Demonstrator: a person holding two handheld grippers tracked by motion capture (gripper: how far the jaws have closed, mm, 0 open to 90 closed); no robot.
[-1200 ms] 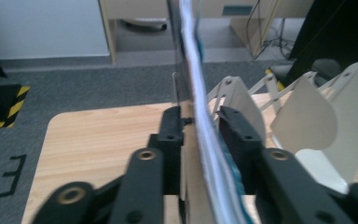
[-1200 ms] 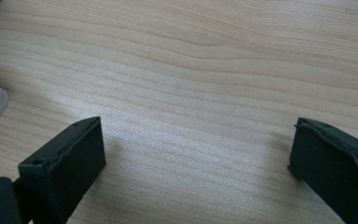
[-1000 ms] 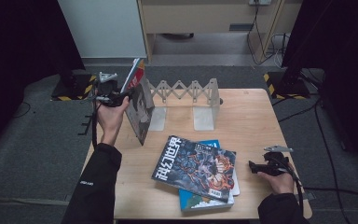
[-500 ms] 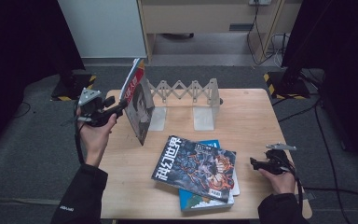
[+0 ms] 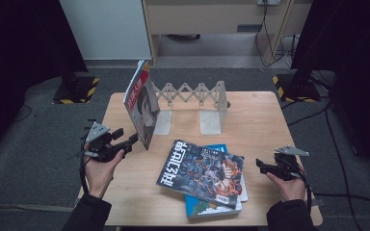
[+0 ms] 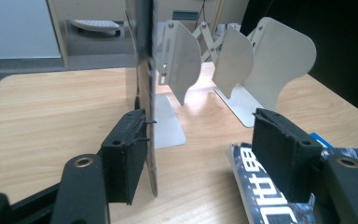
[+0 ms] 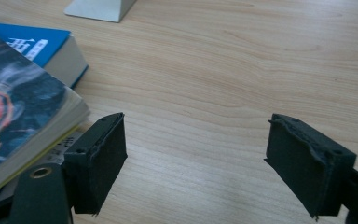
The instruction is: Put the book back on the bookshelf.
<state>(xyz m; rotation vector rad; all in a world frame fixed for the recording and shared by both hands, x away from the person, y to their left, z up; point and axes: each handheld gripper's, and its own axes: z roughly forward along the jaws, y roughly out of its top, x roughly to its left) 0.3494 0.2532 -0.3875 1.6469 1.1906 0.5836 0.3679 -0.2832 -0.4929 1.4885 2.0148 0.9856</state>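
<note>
Upright magazine point(image 5: 142, 103): red-edged cover with a dark portrait, standing tilted against the left end of the expanding metal bookend rack point(image 5: 192, 103), back-left on the counter point(image 5: 260, 120).

Left gripper point(image 5: 127, 142): fingers apart, just been opening; magazine's lower edge sits between them, touching one finger point(image 6: 126, 156), other finger clear.

Right gripper point(image 5: 262, 166): fingers apart, just been closing a little, nothing between; bare counter below, beside the flat stacked books point(image 5: 207, 178).

Since earlier: left hand has dropped from the magazine's top edge to its lower corner.
</note>
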